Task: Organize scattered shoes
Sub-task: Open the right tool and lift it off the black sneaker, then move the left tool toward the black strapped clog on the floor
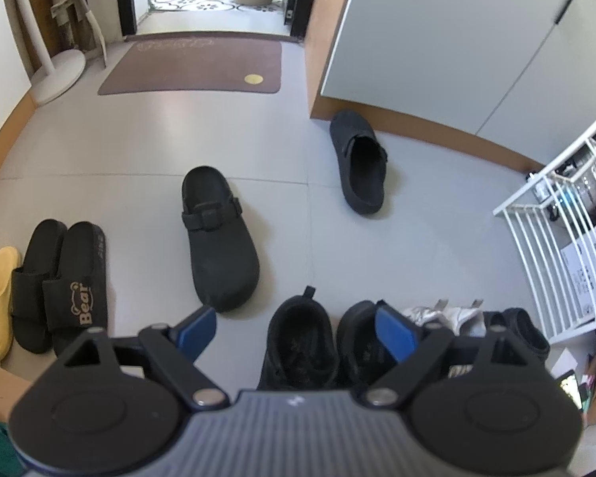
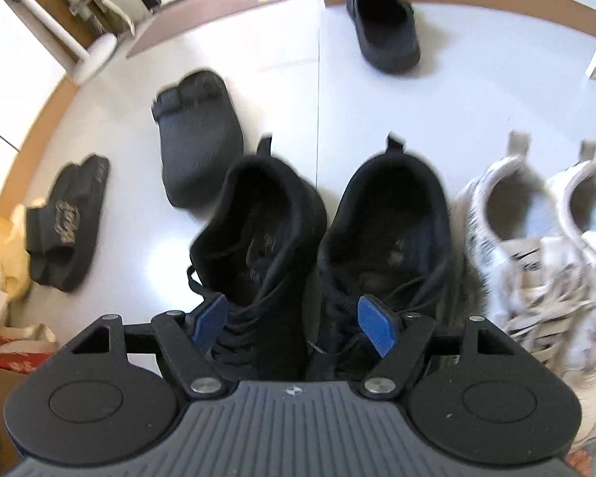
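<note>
shoes lie scattered on the pale floor. we see our left gripper with fingers wide and holding nothing, above two black sneakers set side by side. our right gripper hangs over those sneakers, fingers apart, gripping nothing. white sneakers sit just right of them. one black clog lies ahead, another black clog near the cabinet, black slides at left.

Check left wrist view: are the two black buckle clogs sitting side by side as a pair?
No, the nearer black buckle clog lies mid-floor, while the farther black clog sits apart by the white cabinet.
</note>
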Available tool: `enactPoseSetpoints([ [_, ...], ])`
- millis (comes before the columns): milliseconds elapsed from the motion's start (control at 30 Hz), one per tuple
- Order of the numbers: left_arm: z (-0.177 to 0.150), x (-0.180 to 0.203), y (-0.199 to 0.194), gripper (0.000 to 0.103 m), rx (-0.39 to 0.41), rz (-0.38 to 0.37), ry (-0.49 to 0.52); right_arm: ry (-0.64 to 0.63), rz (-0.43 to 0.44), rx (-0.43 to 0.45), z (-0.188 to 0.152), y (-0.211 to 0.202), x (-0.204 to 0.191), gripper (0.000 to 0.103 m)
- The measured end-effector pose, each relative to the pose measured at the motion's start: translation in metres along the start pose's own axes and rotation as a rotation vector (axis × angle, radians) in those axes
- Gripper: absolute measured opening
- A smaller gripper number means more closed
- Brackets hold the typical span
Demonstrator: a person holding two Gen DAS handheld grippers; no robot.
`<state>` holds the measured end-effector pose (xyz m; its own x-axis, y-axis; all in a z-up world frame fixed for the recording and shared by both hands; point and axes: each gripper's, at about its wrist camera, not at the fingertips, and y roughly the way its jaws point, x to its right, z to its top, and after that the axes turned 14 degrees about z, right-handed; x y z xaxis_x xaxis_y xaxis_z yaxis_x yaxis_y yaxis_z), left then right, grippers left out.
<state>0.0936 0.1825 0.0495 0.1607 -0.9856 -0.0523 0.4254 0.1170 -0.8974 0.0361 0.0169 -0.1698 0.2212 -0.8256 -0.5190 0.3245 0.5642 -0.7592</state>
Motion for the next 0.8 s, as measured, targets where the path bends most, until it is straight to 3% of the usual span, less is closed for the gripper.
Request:
enactPoseSetpoints([
  [267, -0.013, 0.026, -0.033, 0.089, 0.057, -0.039, 0.034, 0.042, 0.008, 0.104, 0.033, -0.083, 0.010, 0.078],
  [533, -0.026, 0.060, -0.063, 0.089, 0.148, -0.042, 0.050, 0.136, -0.005, 0.190, 0.055, -0.191, 0.025, 0.078],
  [633, -0.026, 0.069, -0.072, 0.089, 0.163, -0.038, 0.016, 0.100, -0.063, 0.251, 0.062, -0.229, 0.024, 0.083],
  [800, -0.016, 0.081, -0.090, 0.089, 0.178, -0.017, -0.047, 0.128, -0.039, 0.352, 0.070, -0.277, 0.038, 0.088],
])
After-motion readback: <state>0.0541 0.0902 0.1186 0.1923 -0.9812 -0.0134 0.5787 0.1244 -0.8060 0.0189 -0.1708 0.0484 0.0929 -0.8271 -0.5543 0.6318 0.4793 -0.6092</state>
